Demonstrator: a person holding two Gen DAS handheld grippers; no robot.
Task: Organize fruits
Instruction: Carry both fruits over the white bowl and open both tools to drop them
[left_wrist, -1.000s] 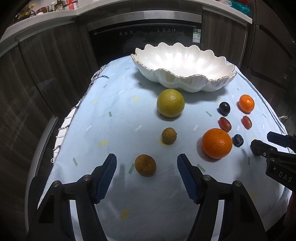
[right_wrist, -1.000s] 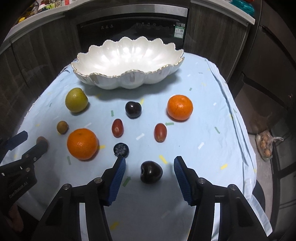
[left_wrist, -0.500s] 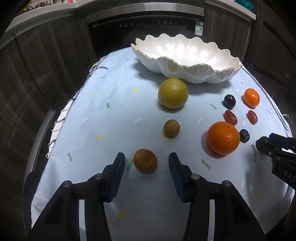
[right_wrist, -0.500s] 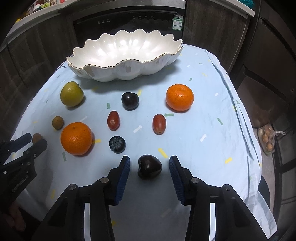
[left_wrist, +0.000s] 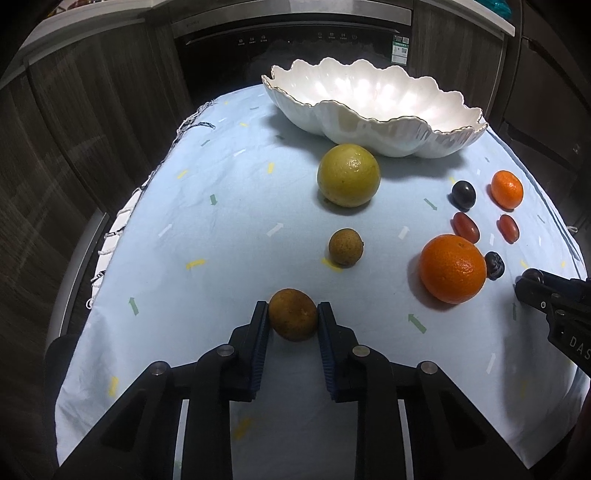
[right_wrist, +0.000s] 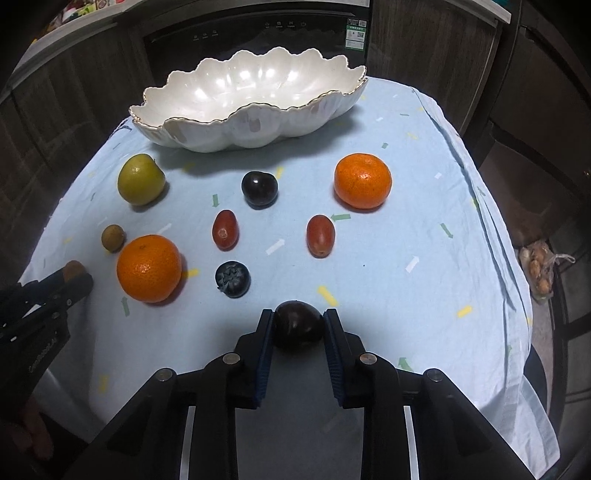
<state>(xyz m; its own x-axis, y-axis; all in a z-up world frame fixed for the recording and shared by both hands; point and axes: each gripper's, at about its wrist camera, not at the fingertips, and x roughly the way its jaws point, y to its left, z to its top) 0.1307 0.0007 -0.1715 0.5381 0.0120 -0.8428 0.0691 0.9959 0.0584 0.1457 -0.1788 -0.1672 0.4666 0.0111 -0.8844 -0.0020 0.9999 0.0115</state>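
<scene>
On the light blue cloth, near its front edge, a small brown round fruit (left_wrist: 293, 314) sits between the blue pads of my left gripper (left_wrist: 291, 314). The jaws are closing and both pads touch the fruit. My right gripper (right_wrist: 298, 323) is closing as well, its pads against a dark purple fruit (right_wrist: 298, 326) resting on the cloth. A white scalloped bowl (left_wrist: 388, 136) stands empty at the far end of the table. Each gripper's tip shows at the edge of the other's view.
Loose on the cloth lie a yellow-green fruit (left_wrist: 348, 174), a small brown one (left_wrist: 346, 246), a big orange (left_wrist: 453, 268), a mandarin (right_wrist: 362, 181), two red oval fruits (right_wrist: 225, 229), a dark cherry (right_wrist: 259, 189) and a blueberry (right_wrist: 232, 278). Dark cabinets surround the table.
Both grippers' jaws have narrowed from wide apart until the pads meet the fruit between them. Neither fruit has left the cloth.
</scene>
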